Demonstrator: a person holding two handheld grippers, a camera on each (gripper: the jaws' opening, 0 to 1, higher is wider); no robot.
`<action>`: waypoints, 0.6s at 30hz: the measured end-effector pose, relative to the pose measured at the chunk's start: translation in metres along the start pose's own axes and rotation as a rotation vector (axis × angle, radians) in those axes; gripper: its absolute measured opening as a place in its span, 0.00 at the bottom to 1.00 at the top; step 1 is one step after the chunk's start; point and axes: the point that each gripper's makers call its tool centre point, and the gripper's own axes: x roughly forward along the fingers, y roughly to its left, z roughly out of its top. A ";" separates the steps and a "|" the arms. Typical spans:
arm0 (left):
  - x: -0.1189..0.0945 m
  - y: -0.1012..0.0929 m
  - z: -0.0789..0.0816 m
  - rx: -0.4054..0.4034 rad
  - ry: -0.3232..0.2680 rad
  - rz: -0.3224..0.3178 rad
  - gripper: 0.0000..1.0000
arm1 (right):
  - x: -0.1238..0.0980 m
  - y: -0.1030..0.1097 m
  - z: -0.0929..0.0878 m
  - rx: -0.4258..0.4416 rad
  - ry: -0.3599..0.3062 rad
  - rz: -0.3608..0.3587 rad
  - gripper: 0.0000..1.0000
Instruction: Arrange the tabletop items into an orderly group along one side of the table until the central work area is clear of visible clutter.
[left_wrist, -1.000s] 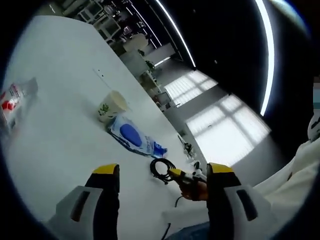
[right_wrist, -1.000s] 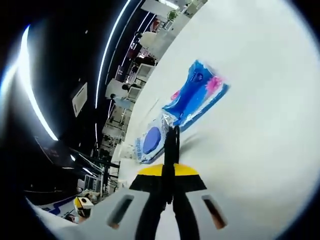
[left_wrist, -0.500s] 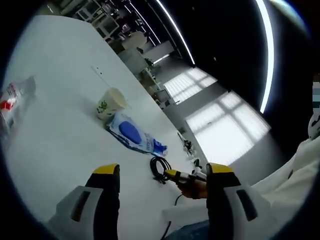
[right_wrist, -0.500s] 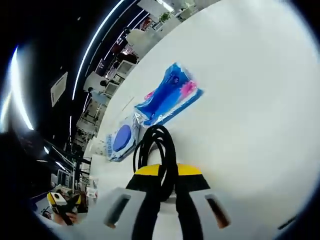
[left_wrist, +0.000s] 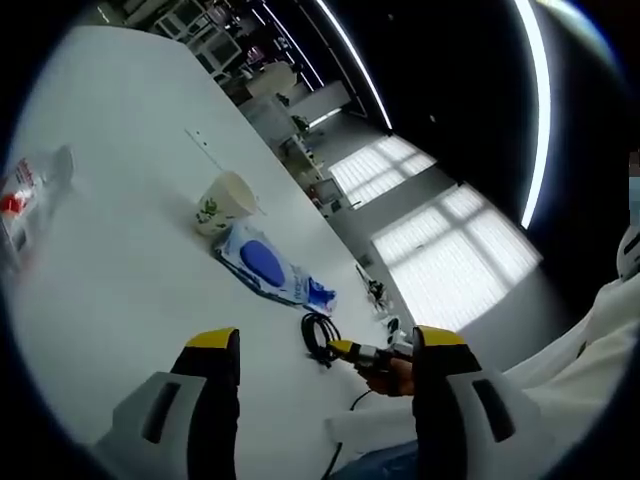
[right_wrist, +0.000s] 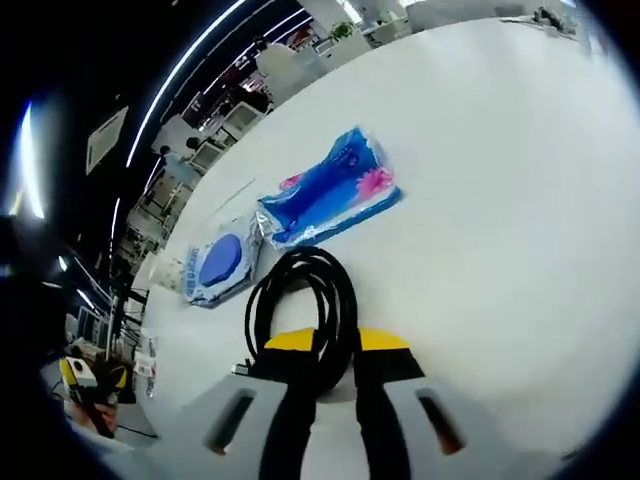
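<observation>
My right gripper (right_wrist: 327, 347) is shut on a black coiled cable (right_wrist: 300, 292), whose loop hangs out ahead of the yellow tips over the white table (right_wrist: 500, 200). Beyond the coil lie a blue and pink packet (right_wrist: 330, 195) and a wipes packet with a blue oval (right_wrist: 218, 266). In the left gripper view, my left gripper (left_wrist: 326, 340) stands open above the table with nothing between its jaws. Ahead of it are the wipes packet (left_wrist: 265, 268), a paper cup (left_wrist: 225, 203), and the cable coil (left_wrist: 318, 335) held by the other gripper (left_wrist: 372, 355) in a hand.
A clear plastic bottle with a red label (left_wrist: 18, 198) lies at the far left of the table (left_wrist: 120, 120). A white sleeve (left_wrist: 590, 350) is at the right. Office furniture and bright windows lie beyond the table's far edge.
The right gripper view has swung and tilted, so the cable coil, edge-on before, now shows as an open loop. The left gripper view has hardly shifted; its jaws stay open.
</observation>
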 end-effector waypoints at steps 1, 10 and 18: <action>0.000 0.000 0.000 -0.001 0.001 -0.001 0.71 | 0.000 0.000 -0.001 -0.024 0.009 -0.004 0.14; 0.003 0.001 -0.002 0.006 -0.001 0.005 0.73 | -0.004 0.005 0.002 -0.184 0.020 -0.025 0.29; 0.001 0.005 0.000 0.034 -0.016 0.027 0.80 | -0.005 0.010 -0.006 -0.266 0.052 -0.039 0.55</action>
